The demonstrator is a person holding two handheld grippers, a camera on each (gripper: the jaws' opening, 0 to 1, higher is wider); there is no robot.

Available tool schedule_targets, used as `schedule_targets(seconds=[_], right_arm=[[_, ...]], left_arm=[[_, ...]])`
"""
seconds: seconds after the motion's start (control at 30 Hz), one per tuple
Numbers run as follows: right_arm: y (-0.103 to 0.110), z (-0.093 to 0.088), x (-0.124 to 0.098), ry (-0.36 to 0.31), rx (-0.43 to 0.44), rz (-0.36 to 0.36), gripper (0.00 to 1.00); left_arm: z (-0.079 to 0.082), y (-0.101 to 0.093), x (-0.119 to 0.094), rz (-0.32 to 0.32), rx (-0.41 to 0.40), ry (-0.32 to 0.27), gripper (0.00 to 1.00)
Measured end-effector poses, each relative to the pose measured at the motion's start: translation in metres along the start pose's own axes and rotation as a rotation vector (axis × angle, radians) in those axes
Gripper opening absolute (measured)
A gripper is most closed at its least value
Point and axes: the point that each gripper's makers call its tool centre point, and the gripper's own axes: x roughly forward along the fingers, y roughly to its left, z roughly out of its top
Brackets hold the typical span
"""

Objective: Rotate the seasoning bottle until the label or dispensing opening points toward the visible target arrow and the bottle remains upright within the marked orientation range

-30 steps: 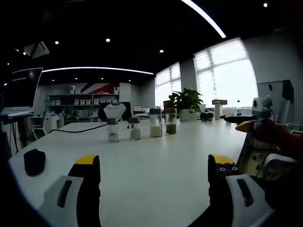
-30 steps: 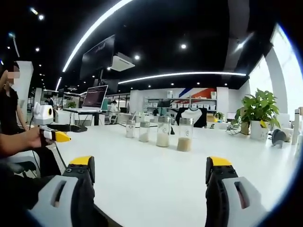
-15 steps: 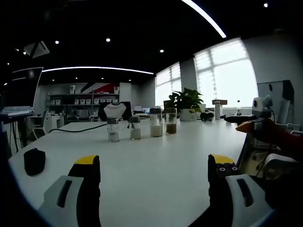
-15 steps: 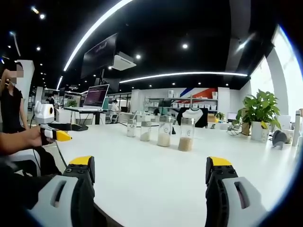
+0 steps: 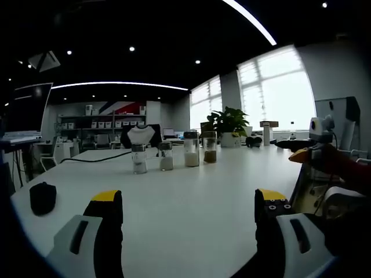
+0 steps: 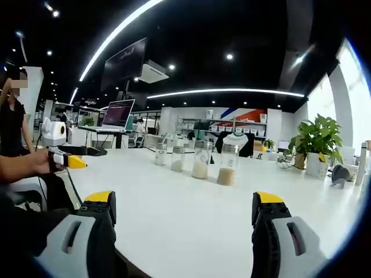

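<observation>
Four glass seasoning bottles stand upright in a row on the white table point(image 5: 191, 214). In the left gripper view they are a white-filled bottle point(image 5: 138, 160), a second one point(image 5: 166, 157), a taller one point(image 5: 191, 150) and a brown-filled bottle point(image 5: 209, 147). The right gripper view has the brown-filled bottle point(image 6: 226, 164) nearest, then the tall white-filled one point(image 6: 201, 160) and two smaller ones point(image 6: 177, 158). My left gripper point(image 5: 188, 200) and my right gripper point(image 6: 184, 200) are both open, holding nothing, well short of the bottles.
A black object point(image 5: 42, 197) lies at the table's left edge and a black cable point(image 5: 93, 158) runs behind the bottles. A potted plant point(image 5: 229, 124) stands at the far end. A hand holds the other gripper point(image 6: 69, 161) at the left.
The right gripper view has shifted slightly, so its camera moved a little. The bottles stand where they were and both grippers stay open.
</observation>
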Motion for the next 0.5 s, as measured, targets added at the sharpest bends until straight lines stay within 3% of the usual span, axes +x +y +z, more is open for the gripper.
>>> schedule_targets(seconds=[0.5], right_arm=[[0.0015,0.0026,0.0042,0.0,-0.003,0.001,0.99]], left_arm=[[-0.0012,0.0005,-0.0002,0.002,0.006,0.002,1.0]])
